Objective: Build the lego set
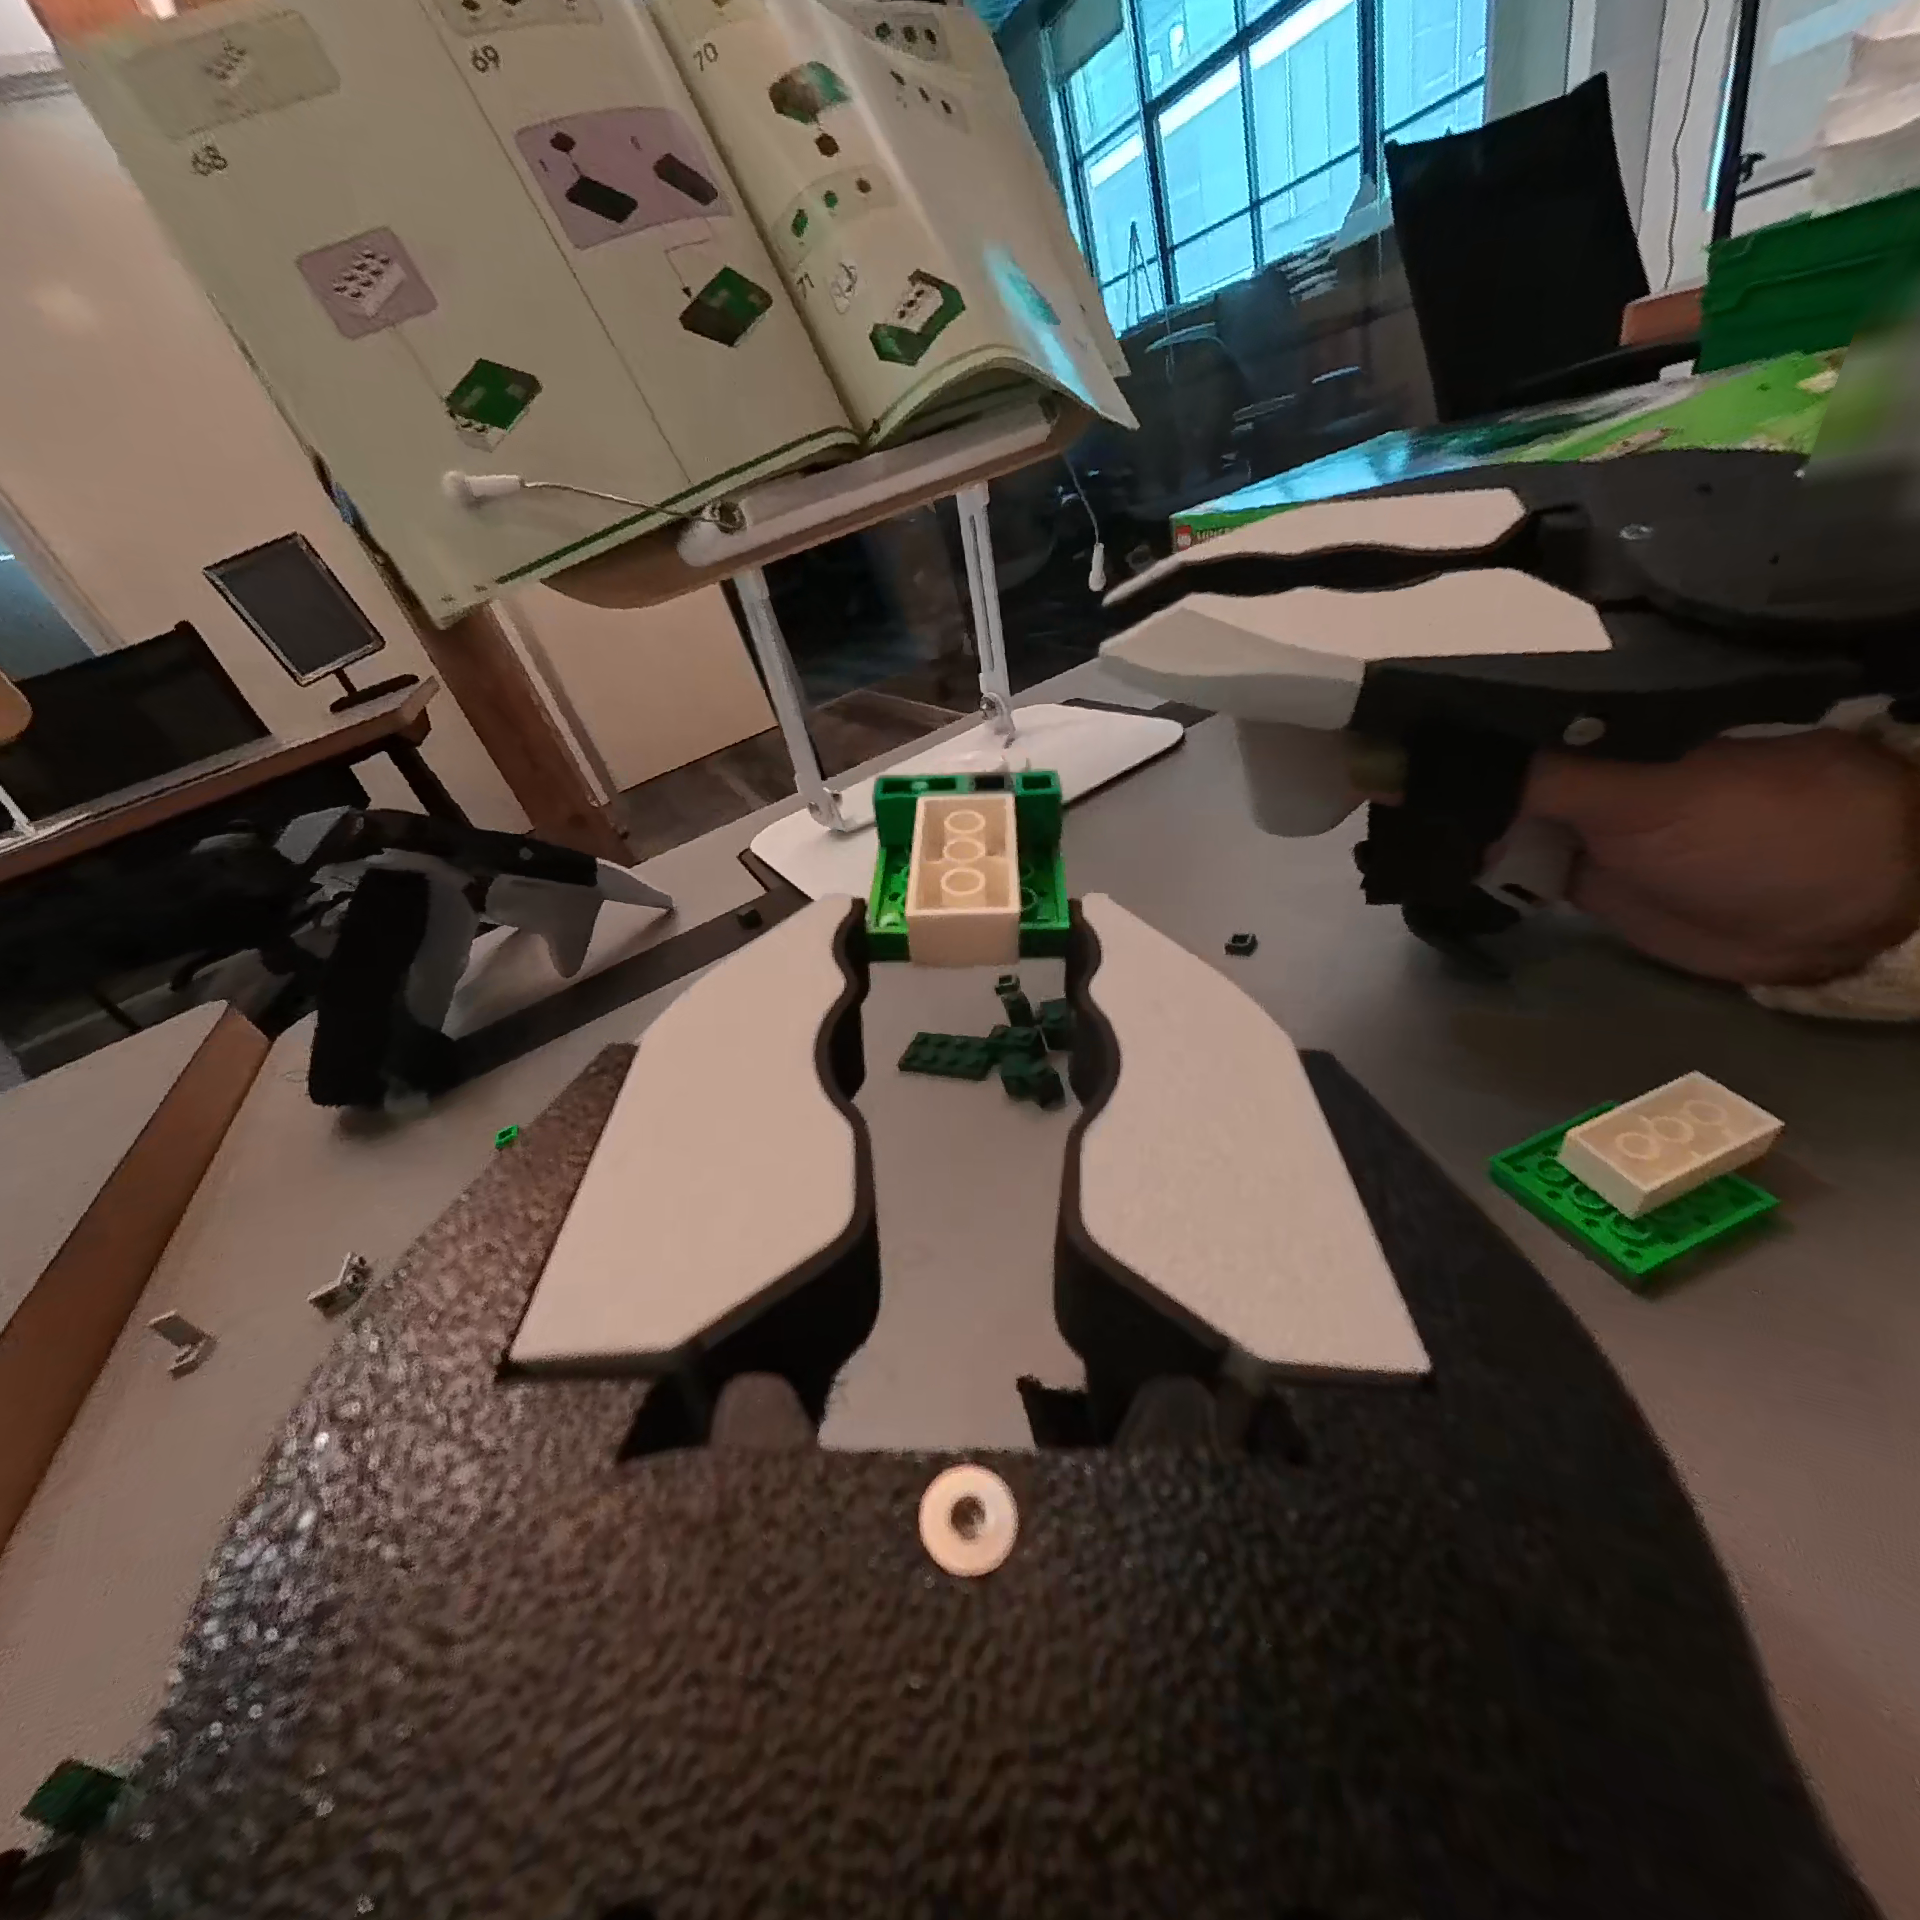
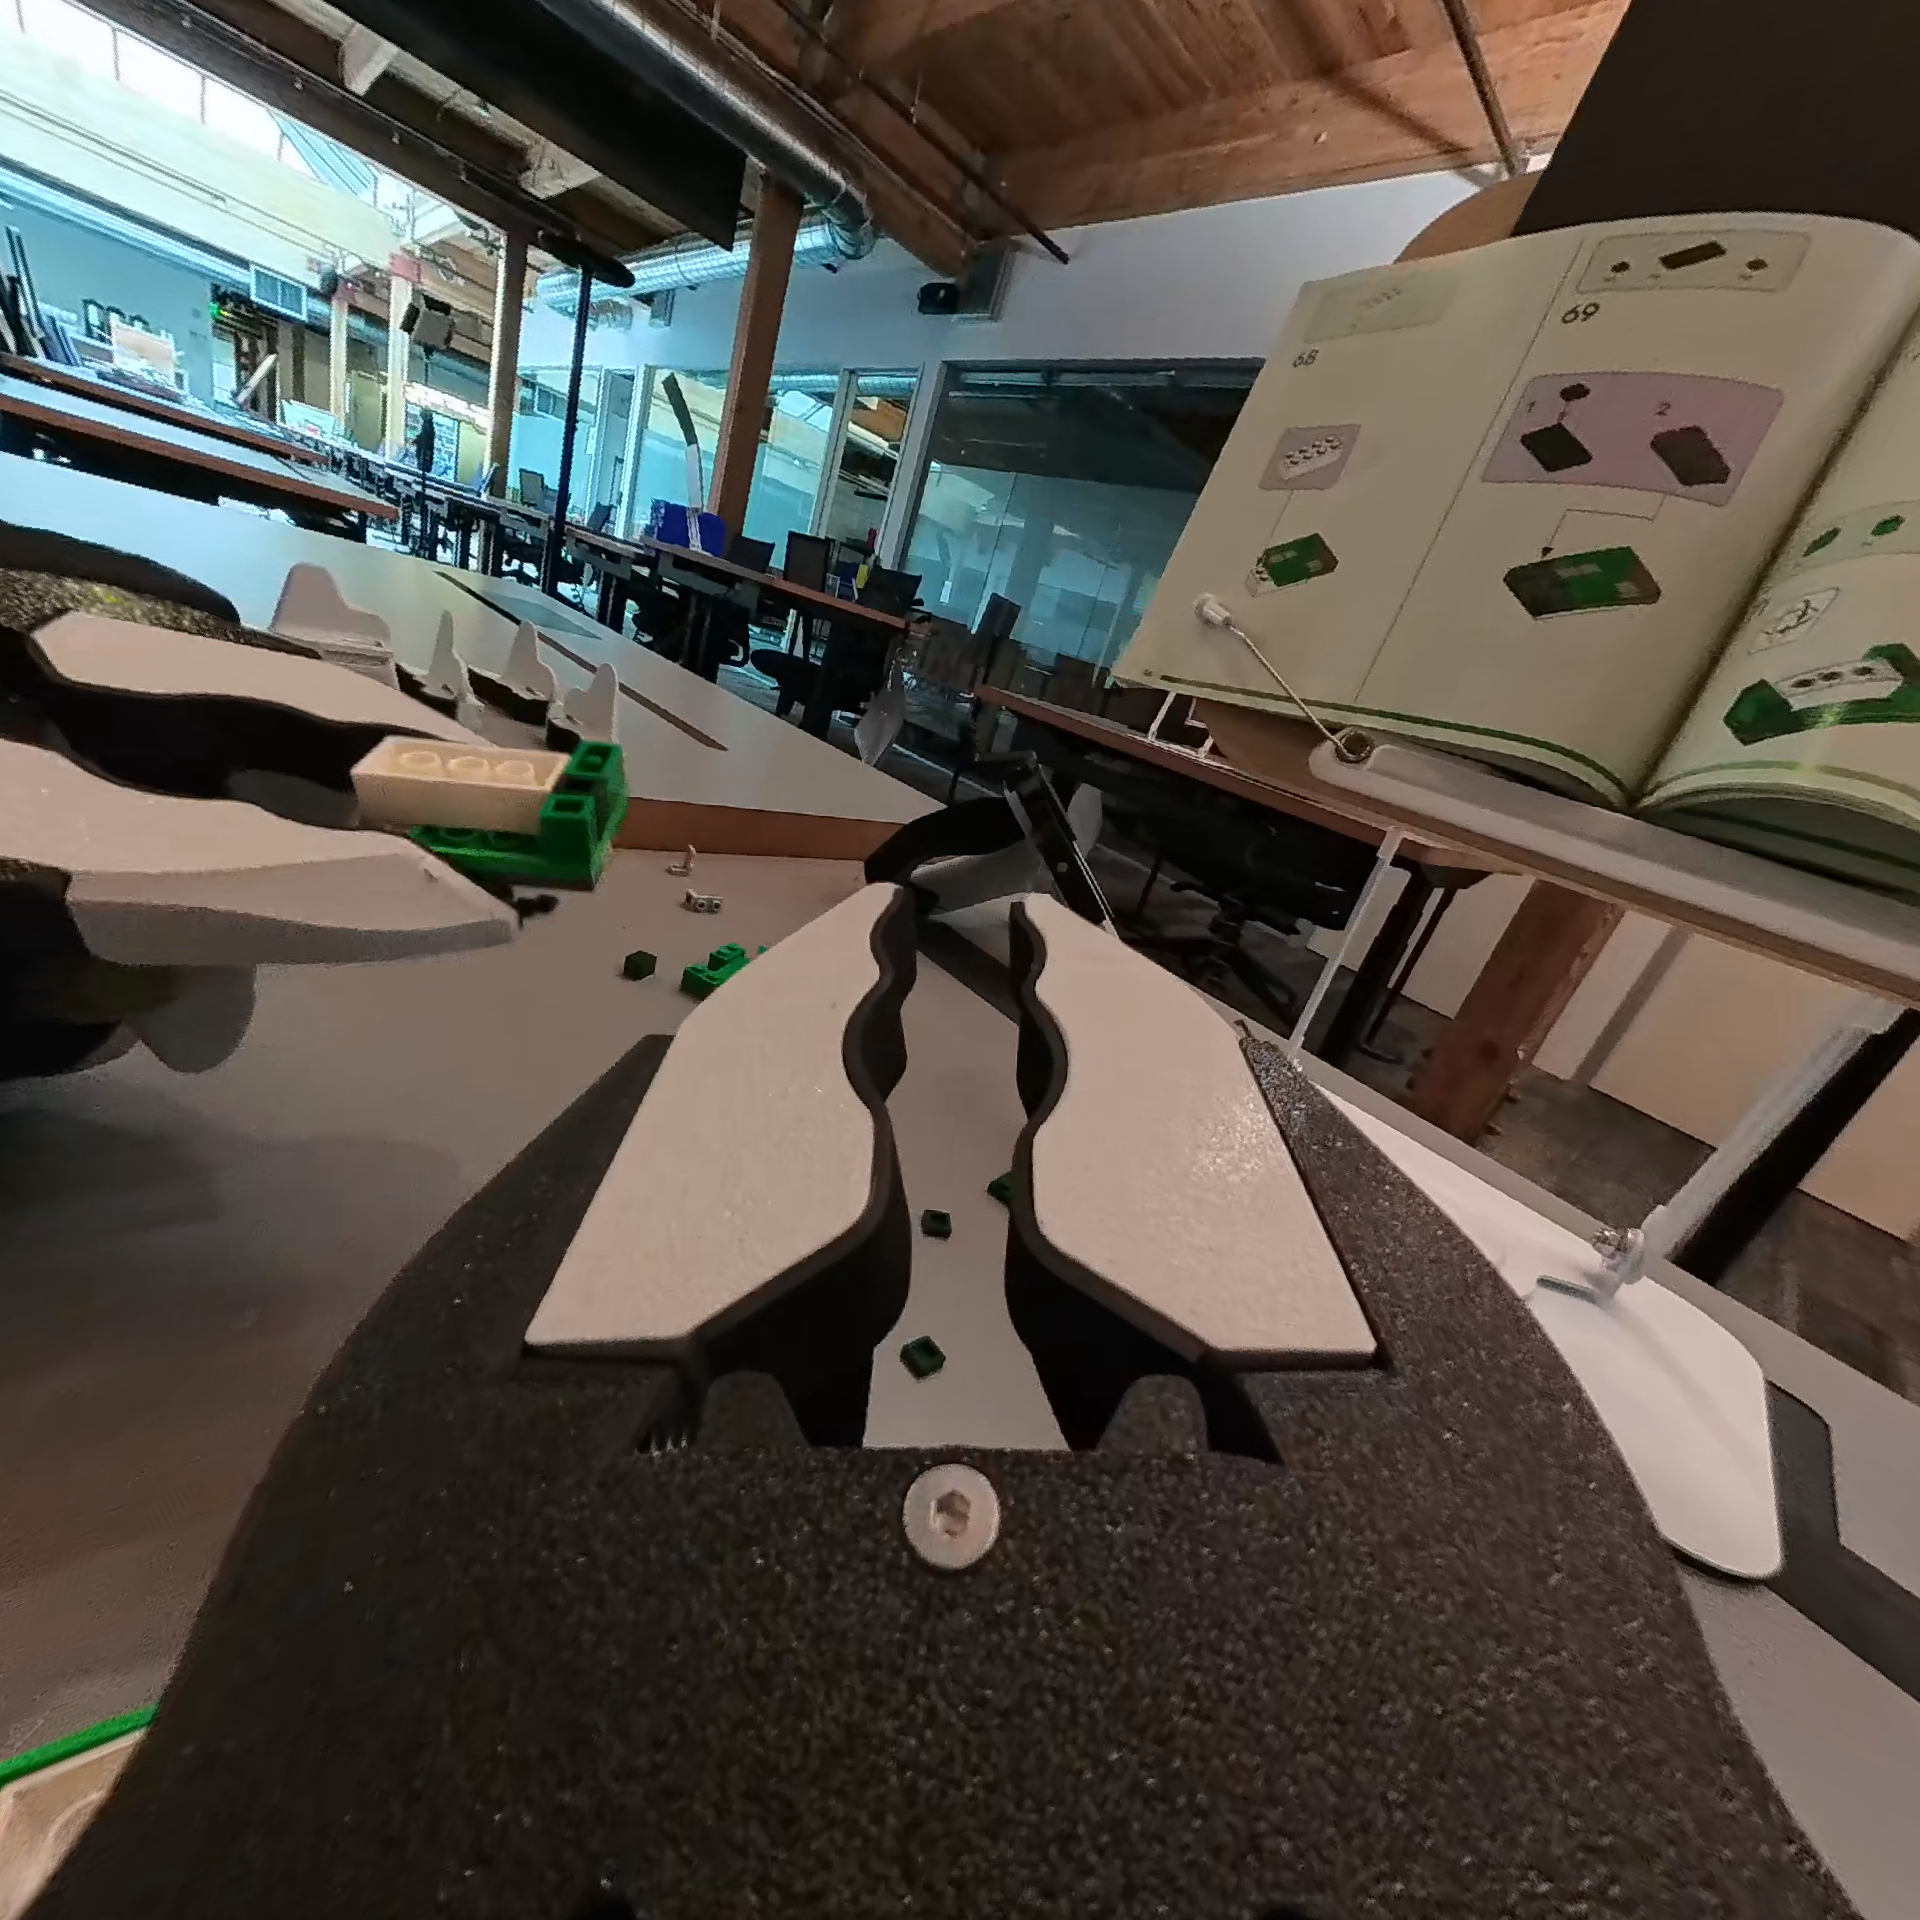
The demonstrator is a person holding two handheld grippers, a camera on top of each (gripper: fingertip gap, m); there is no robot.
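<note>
My left gripper (image 1: 968,925) is shut on a small assembly (image 1: 961,873): a bright green plate with a white brick on it and a green upright part at its far end. It holds it above the grey table (image 1: 1351,1455). The same assembly (image 2: 499,805) shows in the right wrist view, at the left gripper's tips (image 2: 488,862). My right gripper (image 2: 961,914) is empty, its jaws a narrow gap apart; it hovers at the right of the left wrist view (image 1: 1112,623). A second green plate with a white brick (image 1: 1642,1184) lies on the table at the right.
A pile of dark green pieces (image 1: 997,1049) lies under the left gripper. An open instruction book (image 1: 623,260) stands on a white stand (image 1: 987,748) behind. A spare gripper (image 1: 436,935) lies at the left. Small loose pieces (image 2: 935,1224) dot the table. A set box (image 1: 1455,468) is far right. Left tips to right tips: about 9 centimetres.
</note>
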